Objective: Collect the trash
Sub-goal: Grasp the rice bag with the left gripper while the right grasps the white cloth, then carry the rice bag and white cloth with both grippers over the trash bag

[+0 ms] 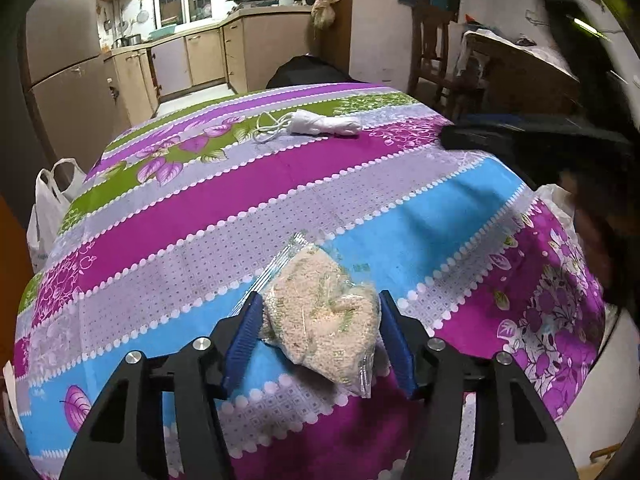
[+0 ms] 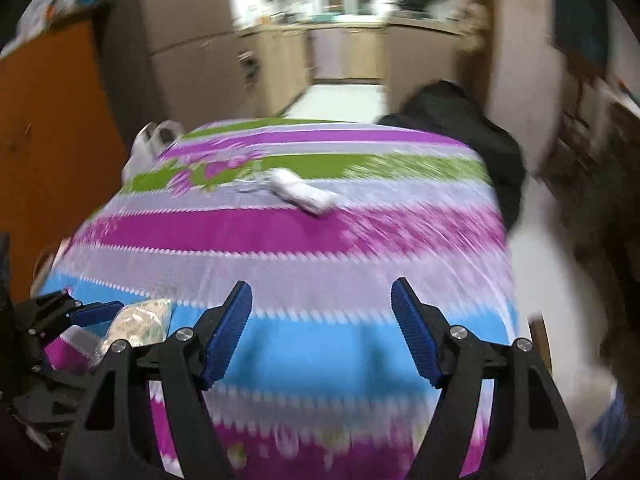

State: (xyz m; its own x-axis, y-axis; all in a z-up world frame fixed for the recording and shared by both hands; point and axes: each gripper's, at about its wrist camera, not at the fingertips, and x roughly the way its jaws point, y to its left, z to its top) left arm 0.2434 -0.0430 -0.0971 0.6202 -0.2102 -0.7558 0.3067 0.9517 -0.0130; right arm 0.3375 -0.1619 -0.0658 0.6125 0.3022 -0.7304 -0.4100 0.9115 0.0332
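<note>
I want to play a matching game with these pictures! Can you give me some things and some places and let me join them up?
Things:
1. snack packet
2. white face mask
3. white plastic bag
4. right gripper

Places or states:
A. hanging off the table's left edge
B. open, holding nothing
C. between the left gripper's blue fingers
D. lying on the far side of the tablecloth

Pairs: 1-C, 2-D, 3-A, 4-B

Right gripper (image 2: 321,312) fingers spread above striped cloth (image 2: 320,340); white wad (image 2: 304,192) beyond, blurred.
</note>
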